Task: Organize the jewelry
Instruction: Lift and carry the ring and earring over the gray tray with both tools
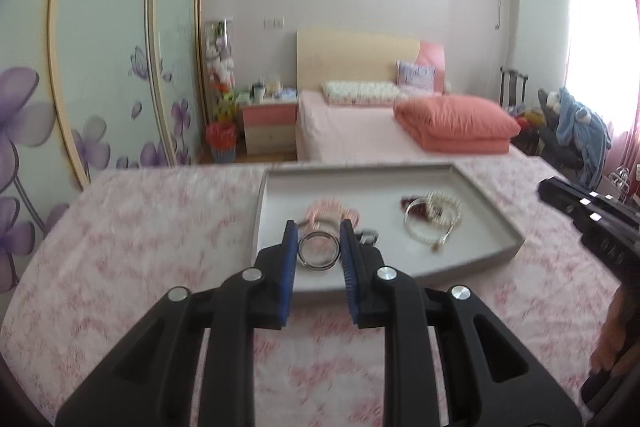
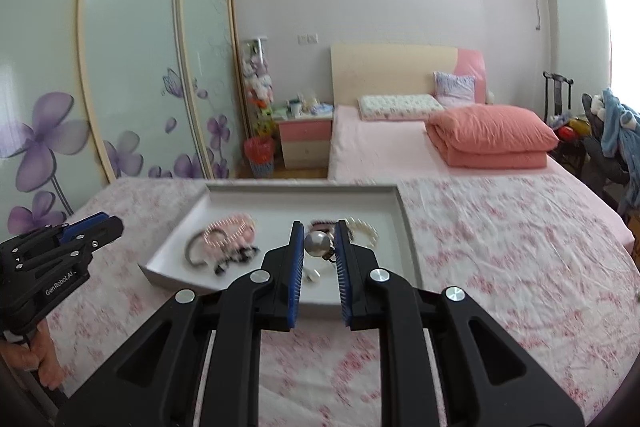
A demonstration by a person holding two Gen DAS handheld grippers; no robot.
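left claw clamping round silver metal ring between blue pads, hanging above tray | right claw clamping silver pearl-like bead piece, above tray | shallow grey rectangular tray sitting on pink floral bedspread | pink bead bracelet, white pearl strand lying inside tray

A silver ring sits pinched between the left hand-held gripper's blue pads, above the grey tray. A pearl earring is clamped in the right hand-held gripper. In the tray lie a pink hair clip, a white pearl strand and a dark red piece.
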